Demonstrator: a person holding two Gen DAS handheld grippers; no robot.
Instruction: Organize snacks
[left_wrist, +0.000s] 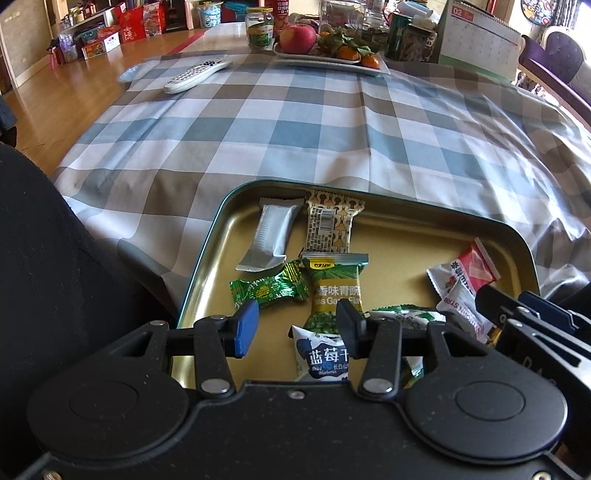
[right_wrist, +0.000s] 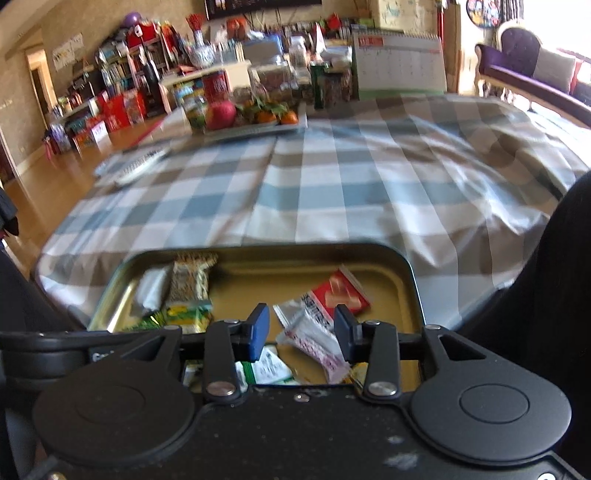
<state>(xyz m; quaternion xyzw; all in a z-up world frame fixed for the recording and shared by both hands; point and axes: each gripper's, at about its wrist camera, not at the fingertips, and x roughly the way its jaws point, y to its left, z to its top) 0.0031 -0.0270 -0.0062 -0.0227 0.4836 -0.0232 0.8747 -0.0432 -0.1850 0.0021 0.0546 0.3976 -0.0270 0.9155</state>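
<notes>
A gold tin tray with a teal rim (left_wrist: 207, 258) lies on the checked cloth and holds several snack packets. Among them are a silver one (left_wrist: 269, 232), a beige one (left_wrist: 330, 225), a green candy (left_wrist: 269, 288), a green pea packet (left_wrist: 336, 284) and a red and white packet (left_wrist: 465, 273). My left gripper (left_wrist: 297, 328) hovers open over a blueberry packet (left_wrist: 325, 358), pads clear of it. My right gripper (right_wrist: 302, 332) is open above a clear pink-printed packet (right_wrist: 314, 339), beside the red packet (right_wrist: 340, 295). The right gripper's tip (left_wrist: 517, 306) also shows at the tray's right end.
A white remote (left_wrist: 195, 74) lies at the far left of the checked tablecloth (left_wrist: 295, 129). At the back stand a fruit plate (left_wrist: 380, 68), a jar (left_wrist: 260, 29) and a desk calendar (left_wrist: 476, 37). Dark sleeves flank the tray (left_wrist: 55, 258).
</notes>
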